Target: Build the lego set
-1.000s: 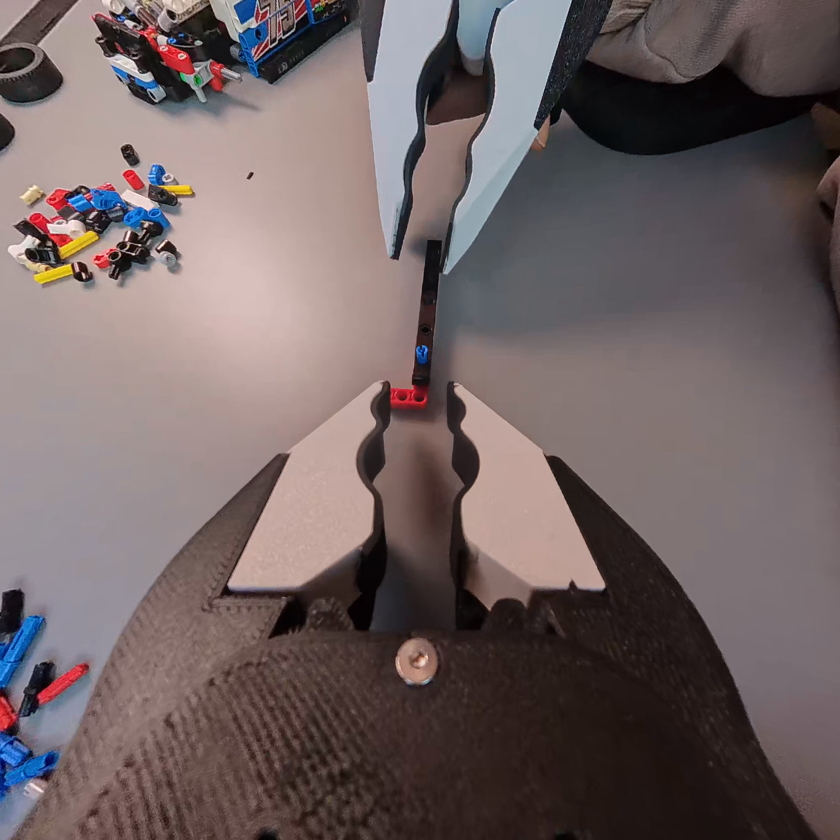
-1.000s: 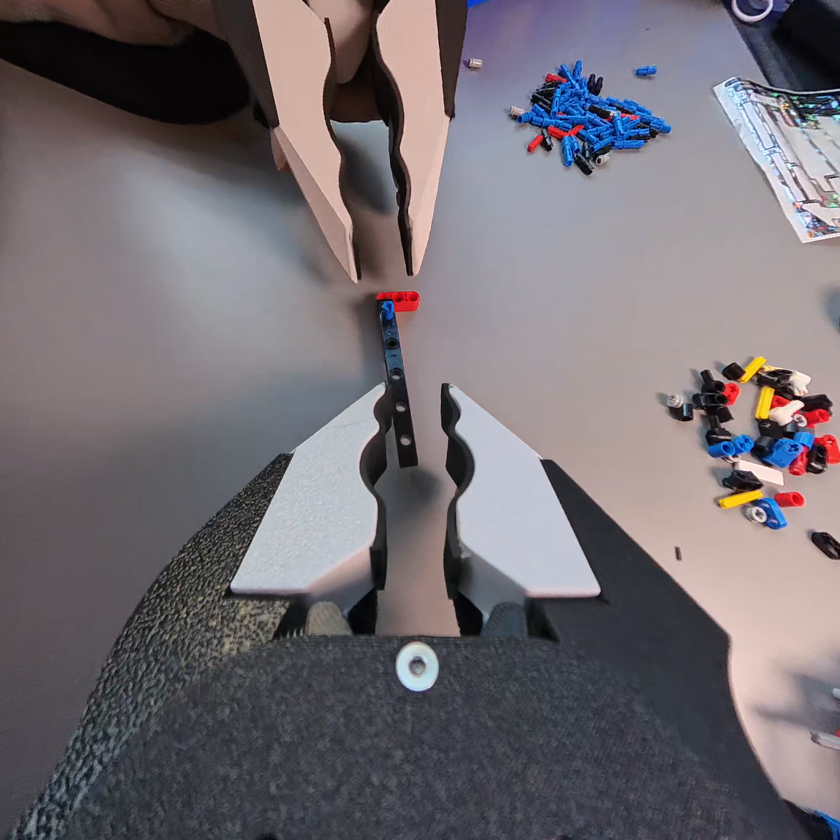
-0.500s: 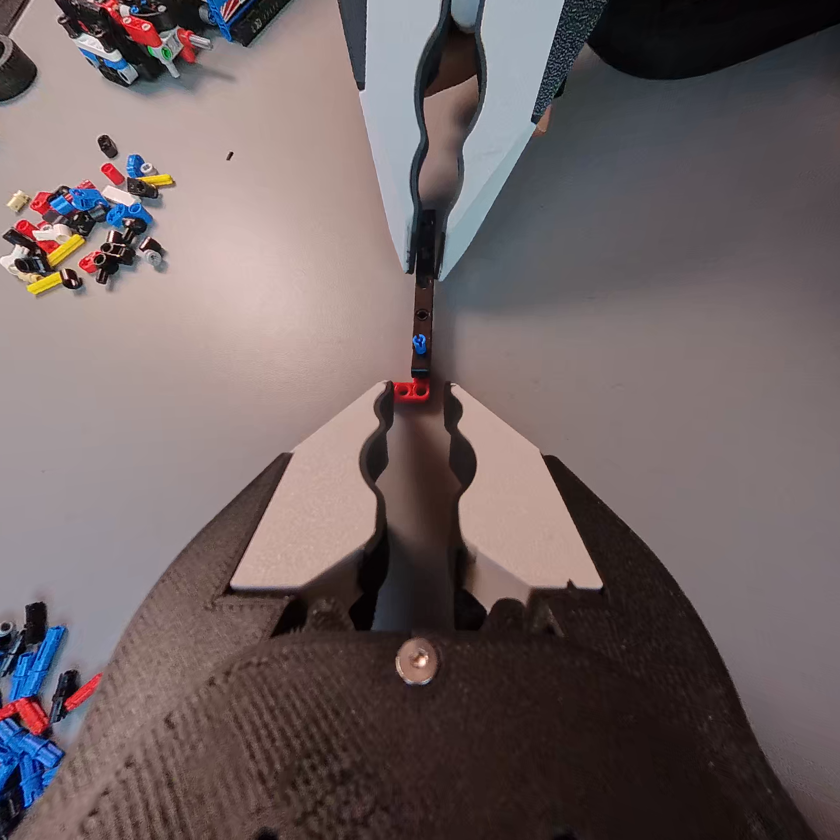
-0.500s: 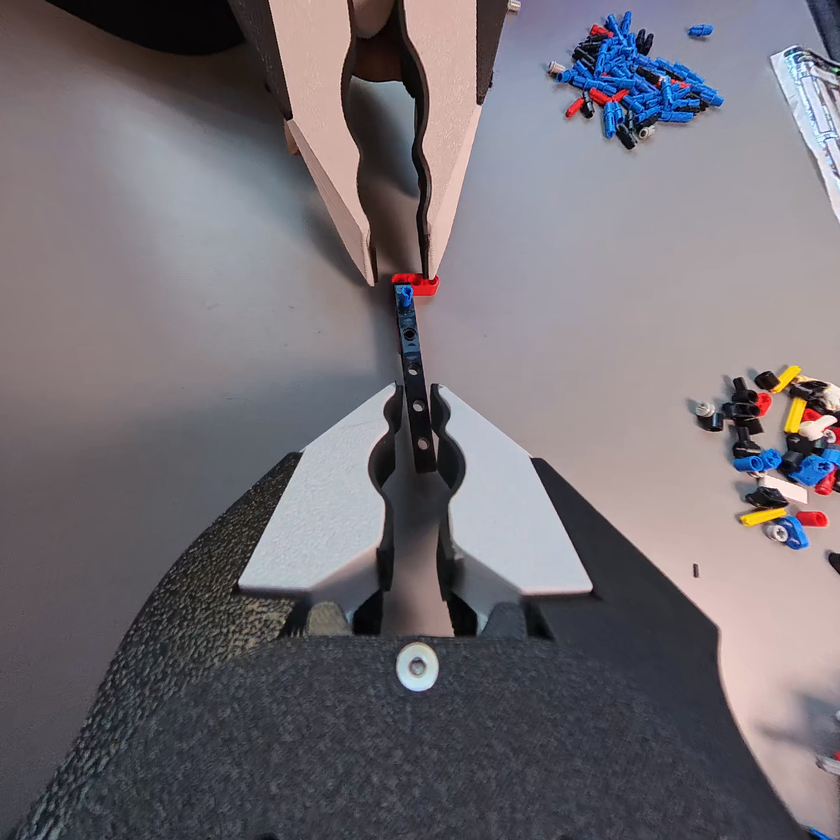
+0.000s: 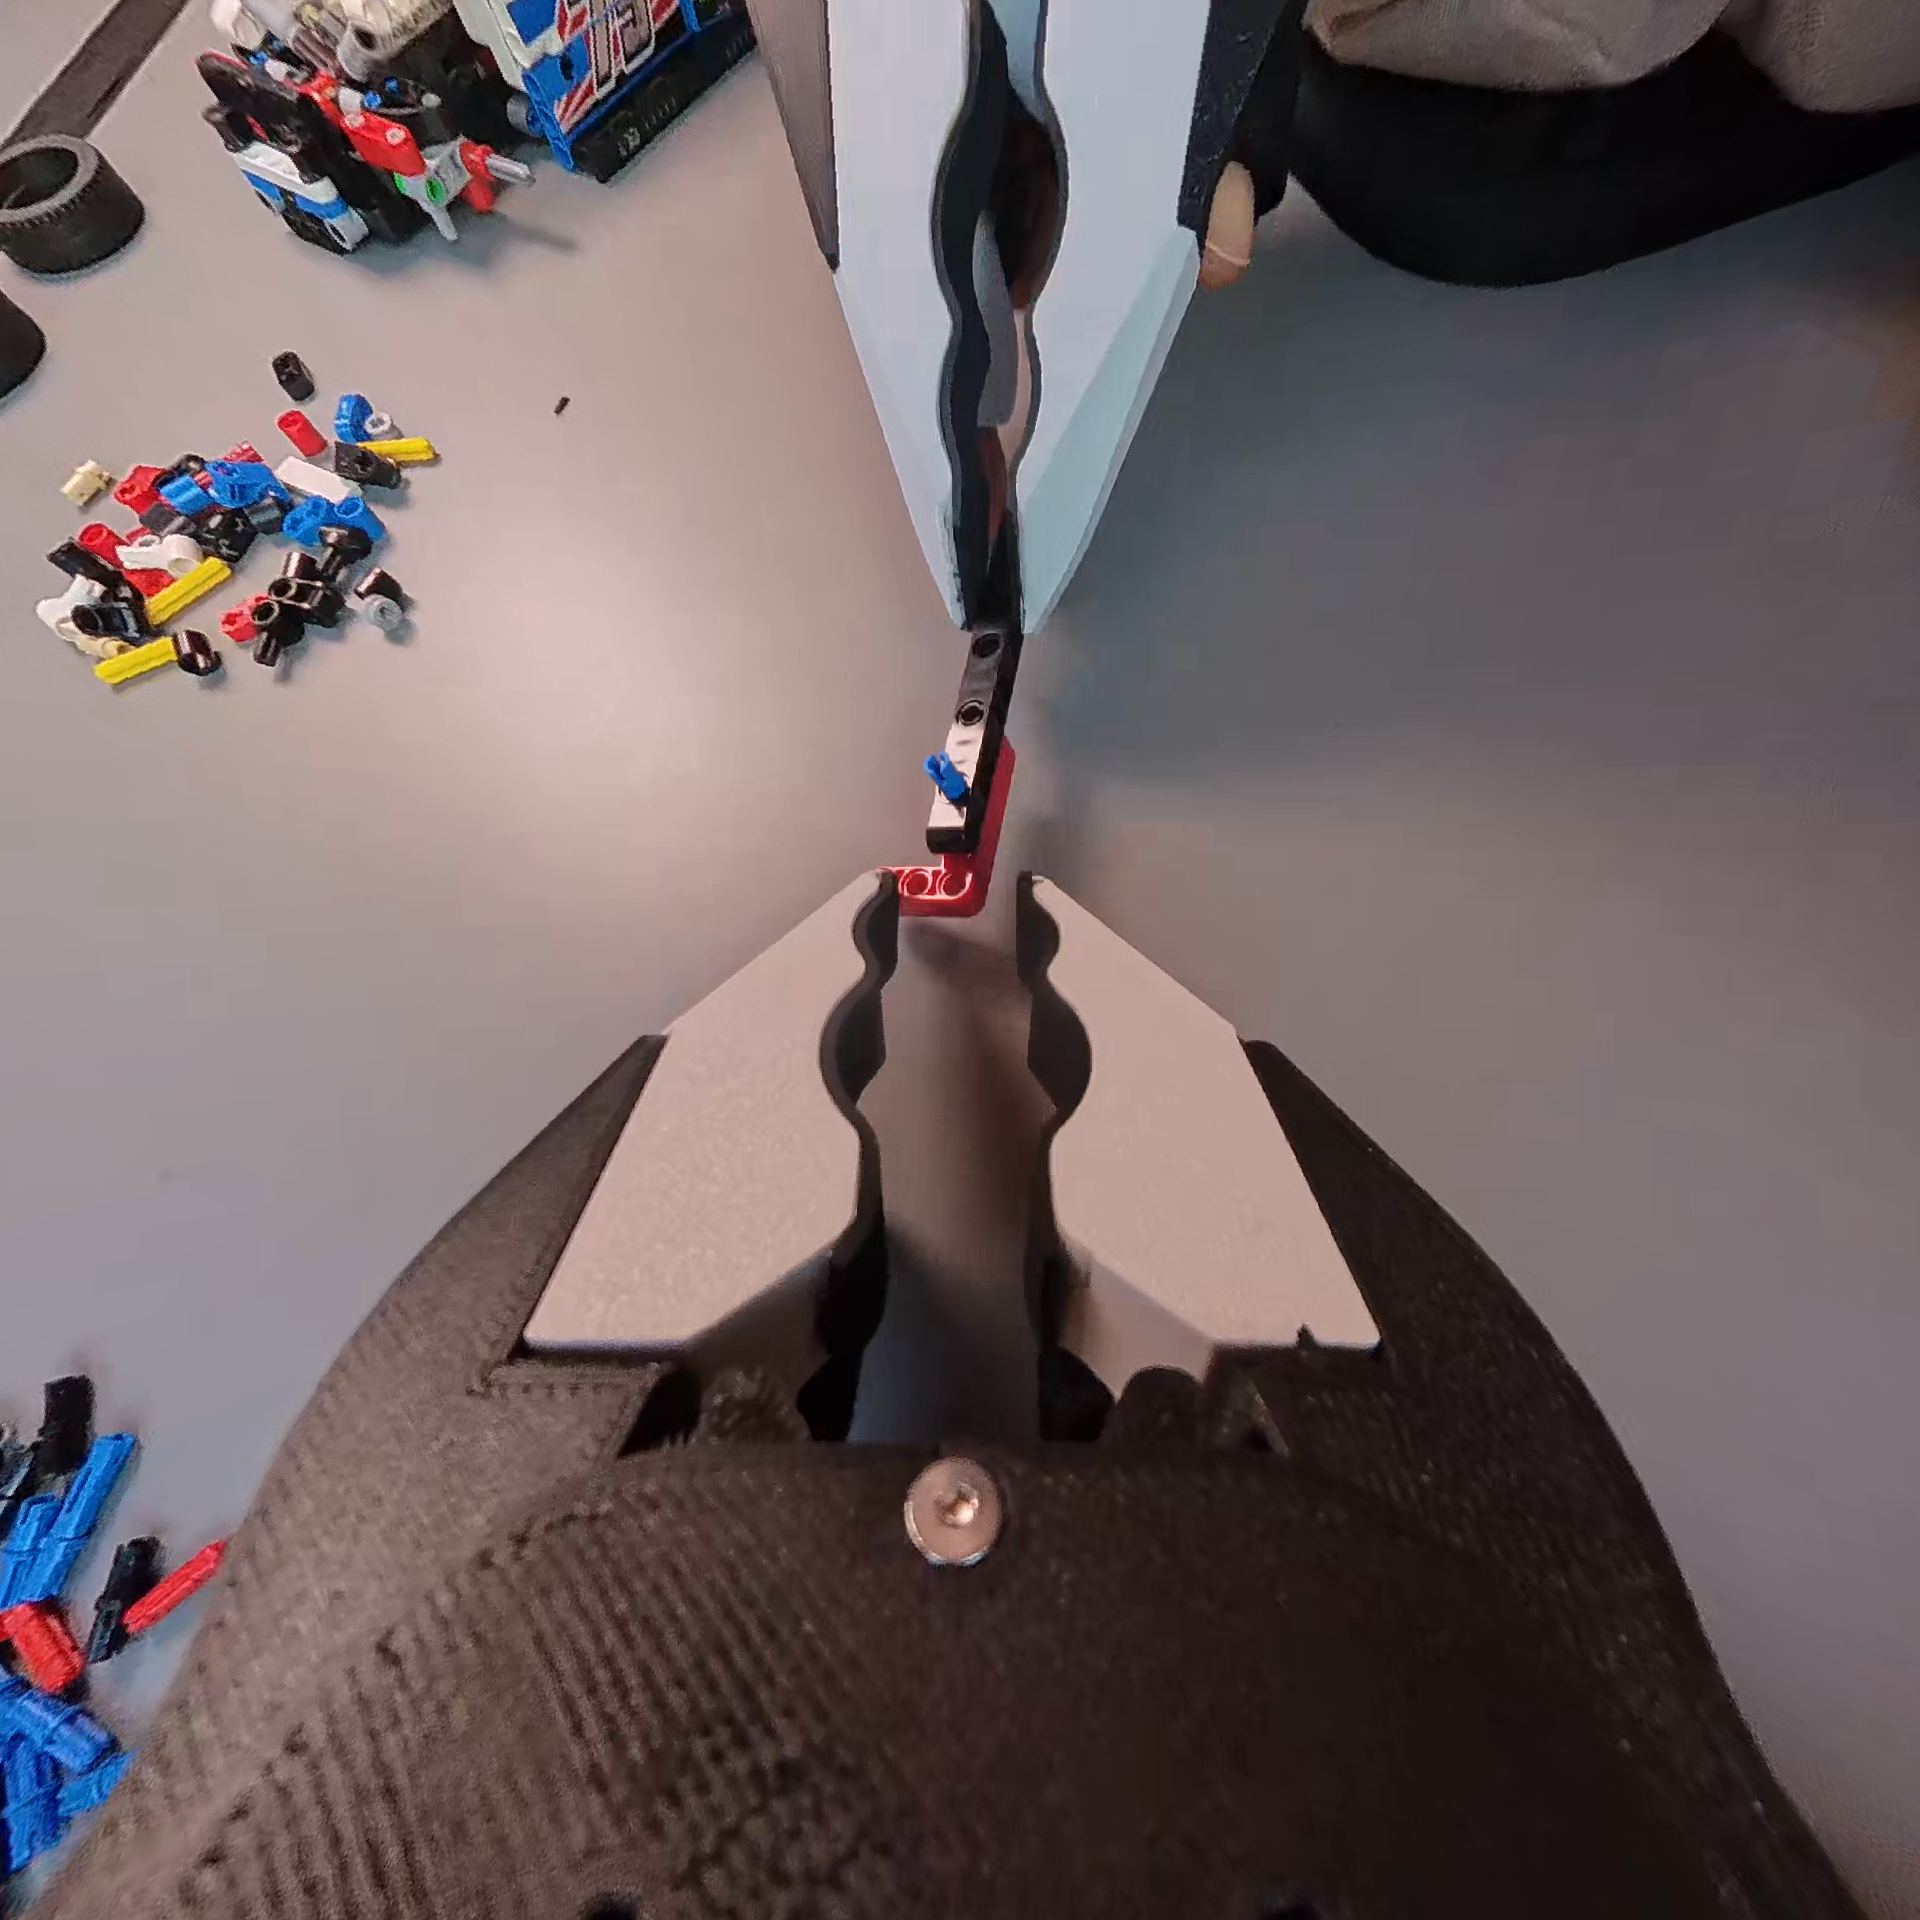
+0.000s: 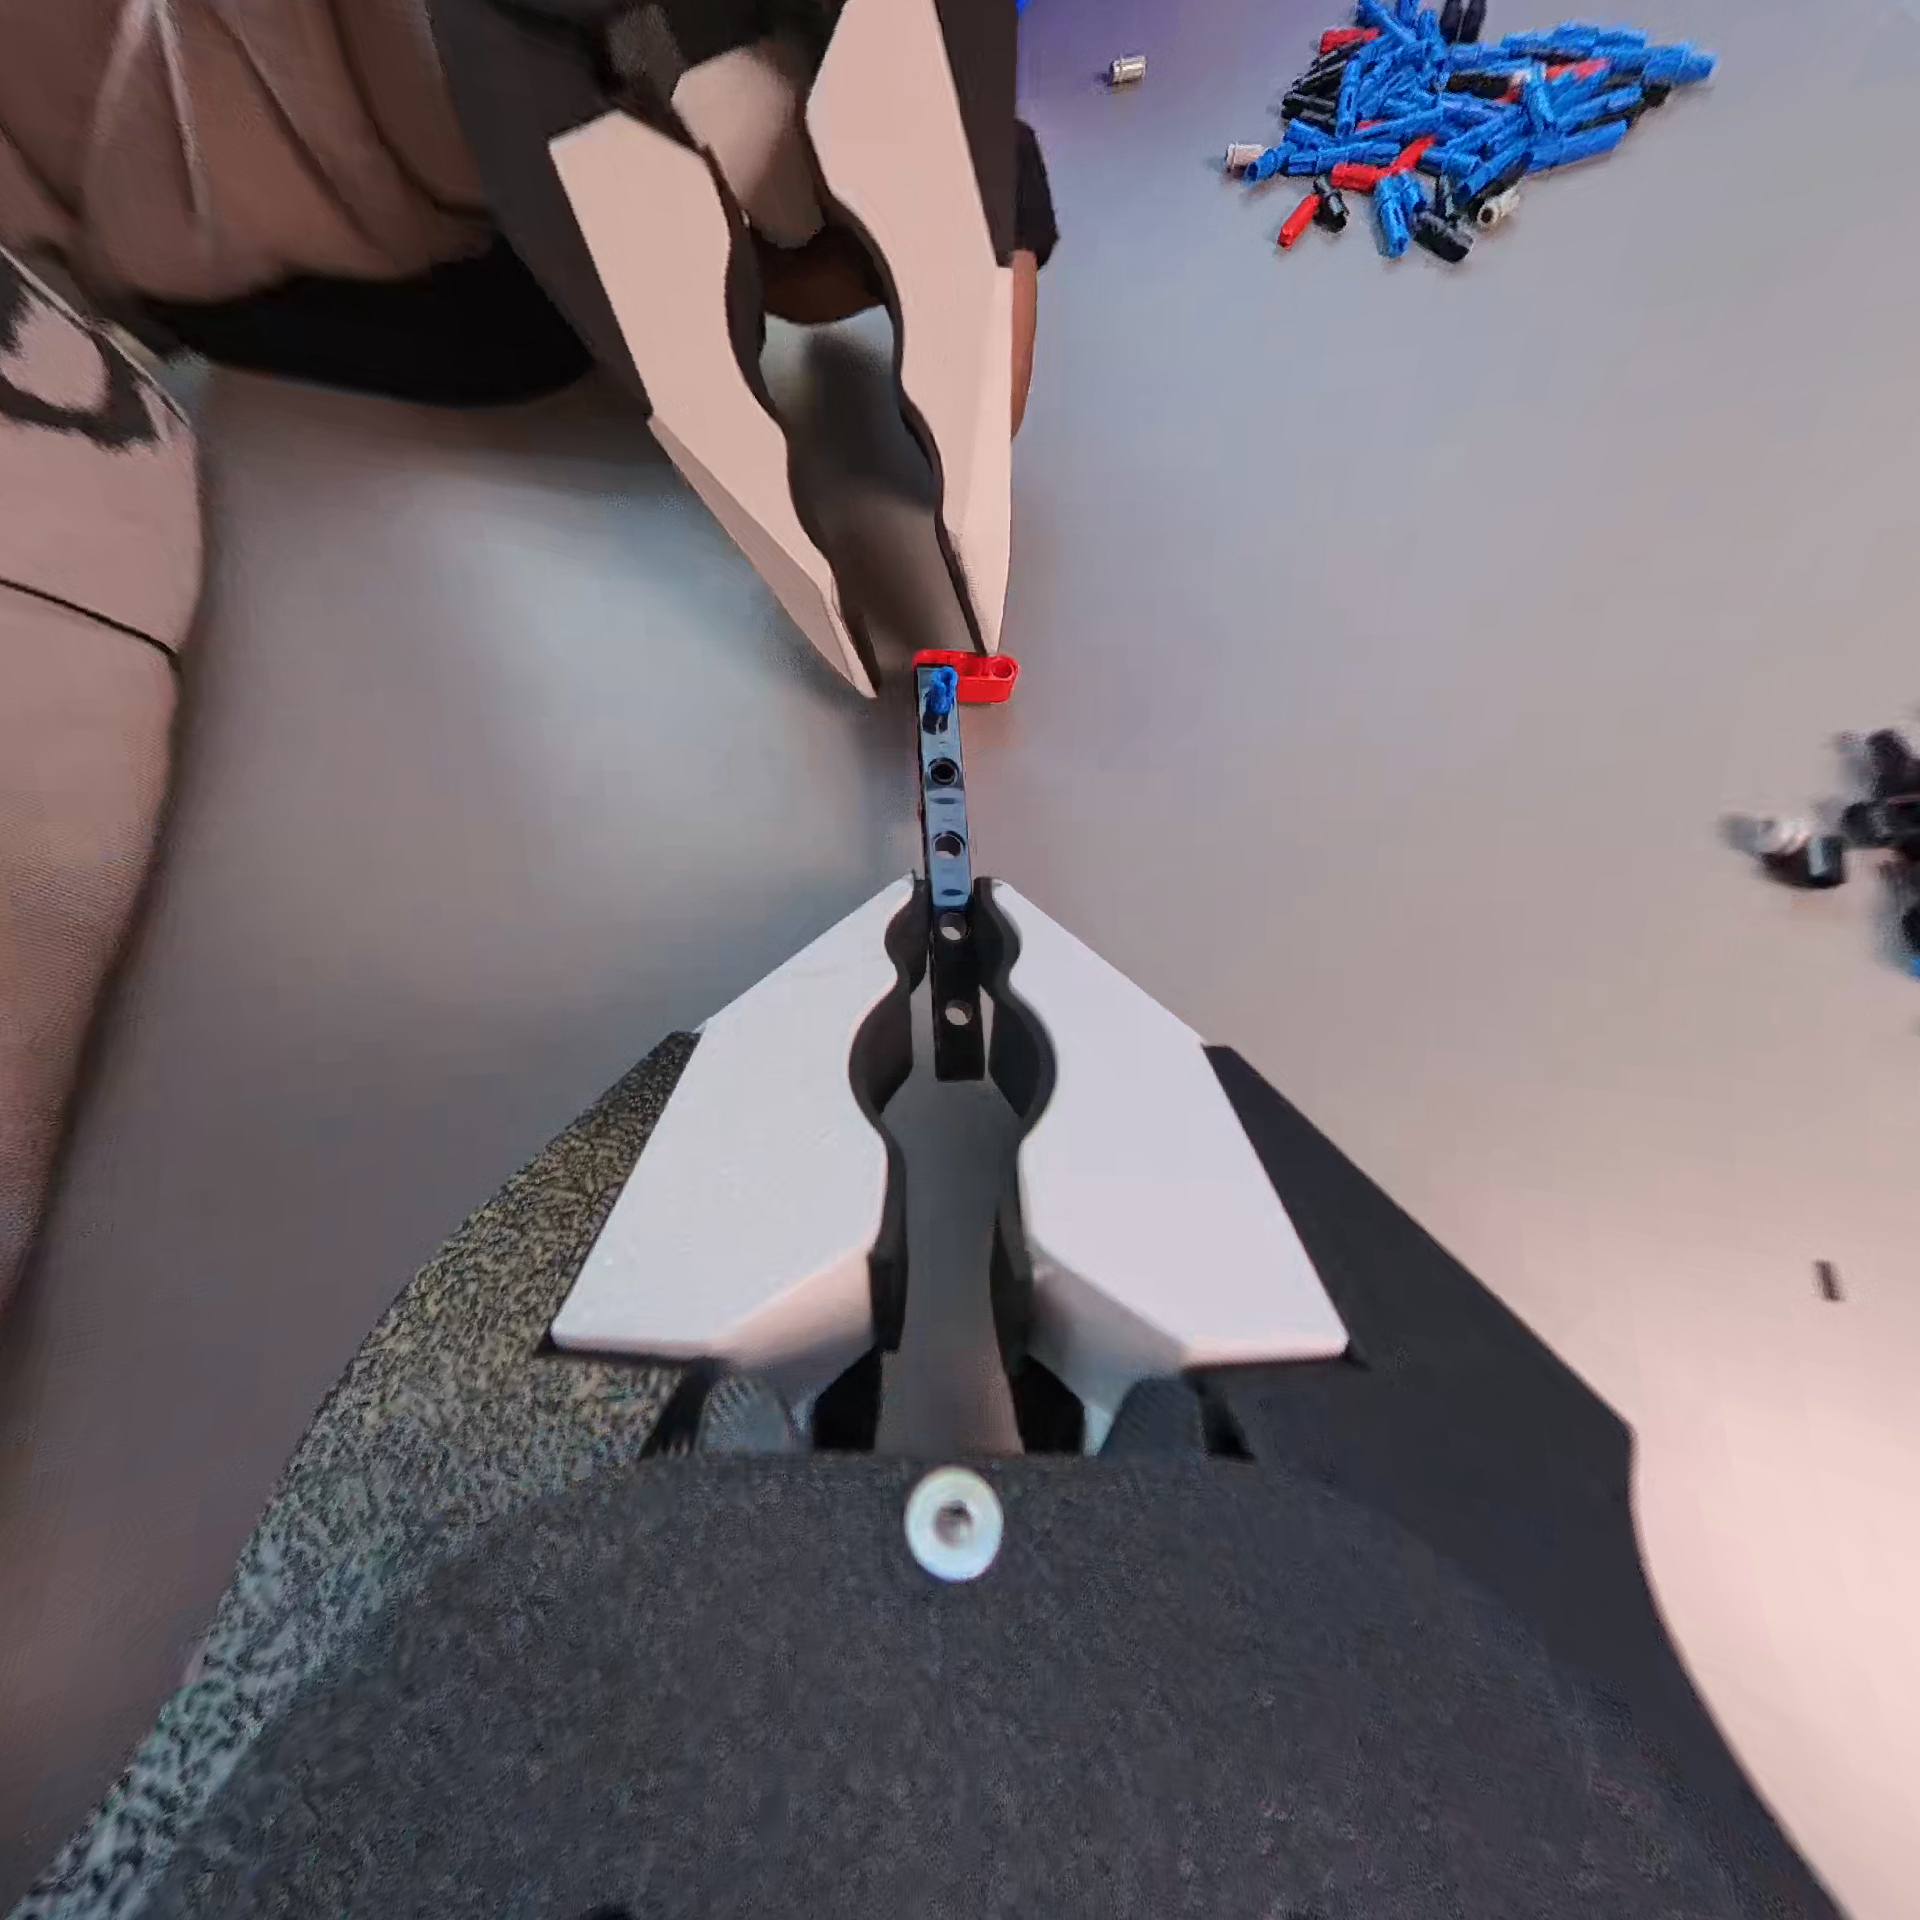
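A black beam (image 5: pixel 982 707) with holes is joined to a red L-shaped piece (image 5: pixel 940 891), with a blue pin (image 5: pixel 940 771) sticking out near the joint. My right gripper (image 6: pixel 951 883) is shut on the beam's (image 6: pixel 948 831) near end and holds it on edge. It comes in from the top of the left wrist view (image 5: pixel 987 618). My left gripper (image 5: pixel 956 888) is open, its tips on either side of the red piece's short arm. In the right wrist view, the left gripper (image 6: pixel 930 665) sits just behind the red piece (image 6: pixel 982 675) and blue pin (image 6: pixel 940 688).
On the grey table are a pile of mixed small parts (image 5: pixel 229 540), a partly built model (image 5: pixel 416 135), a black tyre (image 5: pixel 62 208) and a heap of blue pins (image 6: pixel 1455 135). More pins (image 5: pixel 52 1558) lie at the lower left. A person's sleeve (image 6: pixel 94 727) is at the left. The grippers' ends are close to 5 cm from one another. Both grippers' tips are roughly 25 cm from the partly built model (image 5: pixel 416 135).
My right gripper has shut on the black beam and turned it on edge, so the red piece's long arm now shows. My left gripper has stayed open at the red end.
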`<action>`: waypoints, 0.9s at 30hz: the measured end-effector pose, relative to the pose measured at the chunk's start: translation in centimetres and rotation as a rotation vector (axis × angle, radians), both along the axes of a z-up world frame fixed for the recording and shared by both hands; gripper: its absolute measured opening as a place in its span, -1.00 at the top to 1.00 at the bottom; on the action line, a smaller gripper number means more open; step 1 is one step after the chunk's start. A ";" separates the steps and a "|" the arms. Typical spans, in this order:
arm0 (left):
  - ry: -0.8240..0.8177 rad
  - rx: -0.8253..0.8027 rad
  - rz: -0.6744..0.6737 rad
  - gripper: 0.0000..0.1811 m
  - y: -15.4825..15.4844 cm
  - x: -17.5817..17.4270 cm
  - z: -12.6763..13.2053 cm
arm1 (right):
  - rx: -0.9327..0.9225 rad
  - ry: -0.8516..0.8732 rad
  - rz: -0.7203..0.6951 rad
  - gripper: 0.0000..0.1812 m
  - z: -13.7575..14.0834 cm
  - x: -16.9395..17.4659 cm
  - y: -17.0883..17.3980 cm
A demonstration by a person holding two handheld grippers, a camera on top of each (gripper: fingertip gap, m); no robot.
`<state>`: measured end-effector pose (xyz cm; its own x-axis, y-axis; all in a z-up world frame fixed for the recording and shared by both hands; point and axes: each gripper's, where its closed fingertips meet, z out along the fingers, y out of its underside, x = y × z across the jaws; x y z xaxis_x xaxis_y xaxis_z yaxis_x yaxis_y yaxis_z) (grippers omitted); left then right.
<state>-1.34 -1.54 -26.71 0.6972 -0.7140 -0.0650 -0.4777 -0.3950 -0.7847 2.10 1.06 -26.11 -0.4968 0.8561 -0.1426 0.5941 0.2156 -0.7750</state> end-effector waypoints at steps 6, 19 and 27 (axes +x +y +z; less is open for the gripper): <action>-0.158 0.085 0.003 0.77 0.2 0.2 3.2 | -0.570 -0.053 -0.065 0.94 3.6 0.0 0.0; -0.242 0.183 0.004 0.87 0.1 0.4 5.9 | -0.922 -0.086 -0.057 0.94 6.0 -0.4 -0.7; -0.305 0.156 0.008 0.89 0.0 0.5 6.5 | -0.991 -0.098 -0.052 0.94 6.4 -0.4 -0.6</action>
<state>-0.83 -1.57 -20.16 0.7070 -0.7061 0.0390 -0.2095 -0.2617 -0.9421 1.66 0.42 -19.76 -0.4097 0.3484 -0.8431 0.6552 -0.5306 -0.5377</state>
